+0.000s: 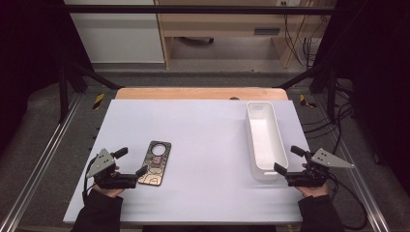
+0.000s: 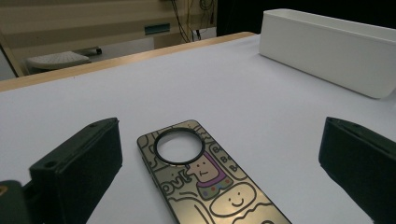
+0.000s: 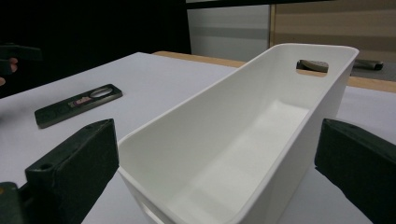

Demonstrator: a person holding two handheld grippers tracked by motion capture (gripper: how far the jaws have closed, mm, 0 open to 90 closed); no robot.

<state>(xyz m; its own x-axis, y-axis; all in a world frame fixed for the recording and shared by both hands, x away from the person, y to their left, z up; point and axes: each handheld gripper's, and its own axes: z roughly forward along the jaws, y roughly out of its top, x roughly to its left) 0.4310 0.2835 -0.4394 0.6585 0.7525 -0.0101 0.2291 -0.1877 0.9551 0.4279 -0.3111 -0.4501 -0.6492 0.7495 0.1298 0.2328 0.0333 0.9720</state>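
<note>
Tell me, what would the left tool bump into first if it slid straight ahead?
Probably the phone case. It lies flat between the open jaws of the left tool, right in front of it.

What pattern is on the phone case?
The phone case has a gold surface with black-outlined cartoon doodles, one purple; the left gripper view shows it best.

Dim room, bright table (soft shadows)
</note>
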